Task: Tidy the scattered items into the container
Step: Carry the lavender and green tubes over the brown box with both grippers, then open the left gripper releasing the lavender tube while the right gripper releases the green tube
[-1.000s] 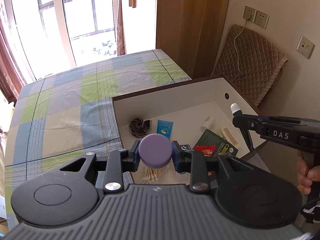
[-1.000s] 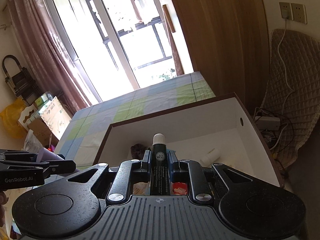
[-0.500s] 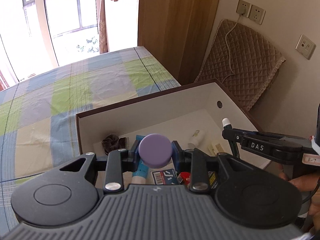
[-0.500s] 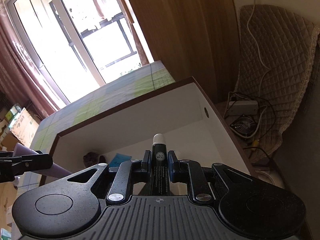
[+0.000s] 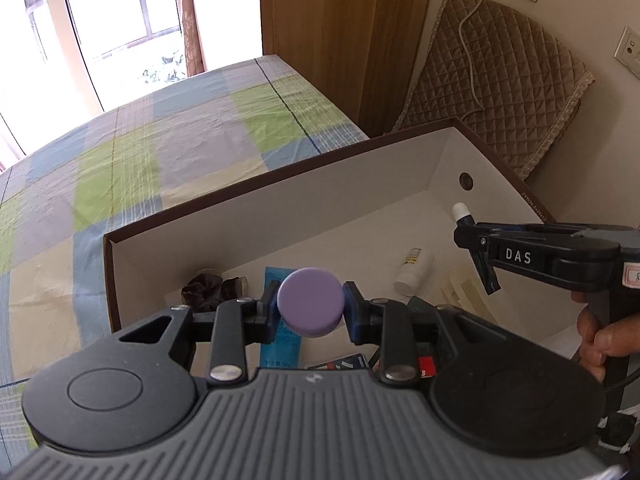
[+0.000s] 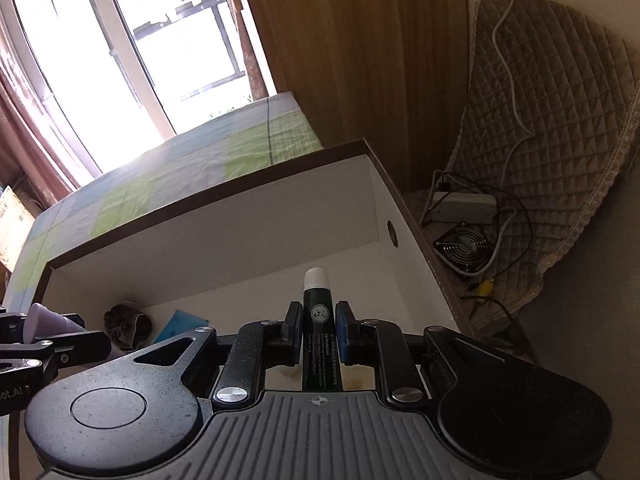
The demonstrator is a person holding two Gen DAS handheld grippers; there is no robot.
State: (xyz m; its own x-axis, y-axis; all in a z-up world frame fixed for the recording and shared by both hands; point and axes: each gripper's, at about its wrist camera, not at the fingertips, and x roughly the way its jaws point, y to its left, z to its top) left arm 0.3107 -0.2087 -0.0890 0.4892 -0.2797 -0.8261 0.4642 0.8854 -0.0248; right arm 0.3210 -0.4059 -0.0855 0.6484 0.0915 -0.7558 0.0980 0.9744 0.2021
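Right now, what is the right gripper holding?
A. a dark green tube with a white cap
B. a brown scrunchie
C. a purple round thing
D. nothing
A: in the right wrist view the right gripper is shut on the dark green tube, white cap pointing toward the box.

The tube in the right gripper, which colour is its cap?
White, on a dark green tube; right wrist view.

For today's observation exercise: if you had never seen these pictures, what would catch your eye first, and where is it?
First, the purple cap clamped in the left gripper, held above the box. Next, the green tube with a white cap, gripped by the right gripper over the same box. Behind lies the checked bedsheet.
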